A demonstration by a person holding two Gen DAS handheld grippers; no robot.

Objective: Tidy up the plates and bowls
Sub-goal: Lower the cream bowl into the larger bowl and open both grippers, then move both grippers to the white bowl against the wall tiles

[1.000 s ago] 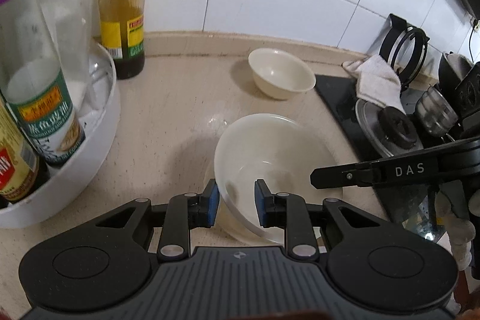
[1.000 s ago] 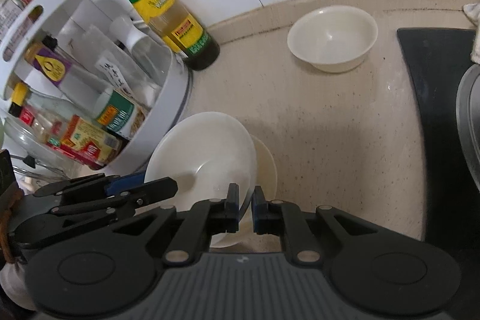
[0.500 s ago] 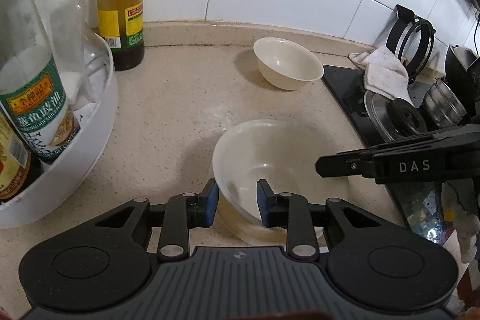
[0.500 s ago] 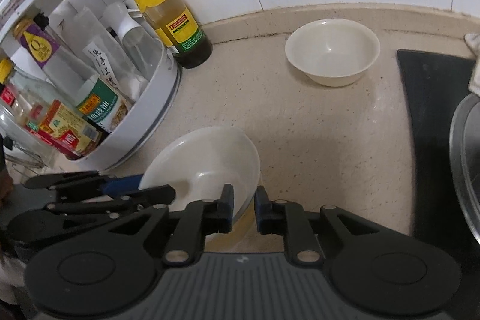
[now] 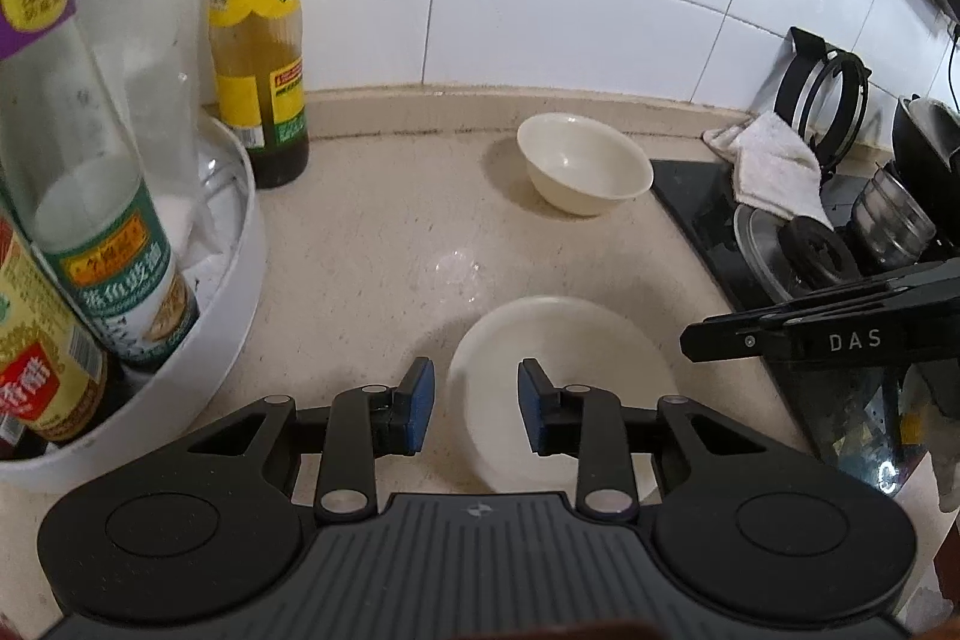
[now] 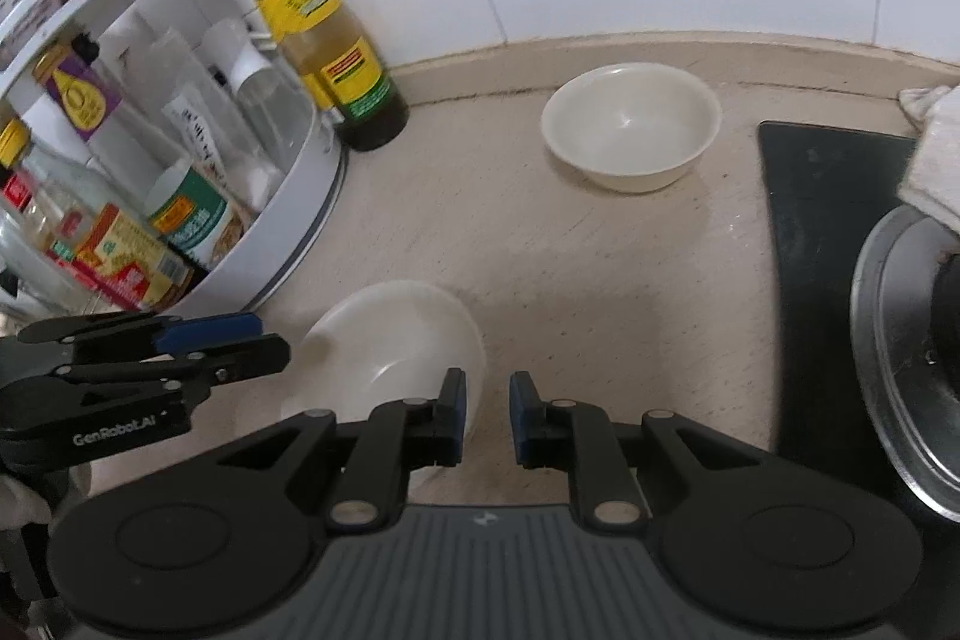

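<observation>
A white bowl [image 5: 558,382] [image 6: 390,346] sits on the beige counter just ahead of both grippers. My left gripper [image 5: 477,403] straddles its left rim; the jaws are opening and the blue pads stand clear of the rim. My right gripper [image 6: 487,415] is at the bowl's right rim with a narrow gap between its pads, which grip nothing. Each gripper shows in the other's view: the right gripper [image 5: 810,334] and the left gripper [image 6: 180,346]. A smaller cream bowl [image 5: 585,163] [image 6: 630,124] stands upright near the tiled wall.
A white round rack [image 5: 240,280] [image 6: 288,232] crowded with bottles takes up the left side. A green-capped sauce bottle [image 5: 258,58] [image 6: 324,34] stands by the wall. A black cooktop [image 5: 702,202] [image 6: 810,220] with a metal lid [image 6: 900,352] and a white cloth [image 5: 774,166] lies to the right.
The white bowl, held tilted by its rim a second ago, now rests flat on the counter. Both grippers' jaws have widened off its rim and drawn back a little.
</observation>
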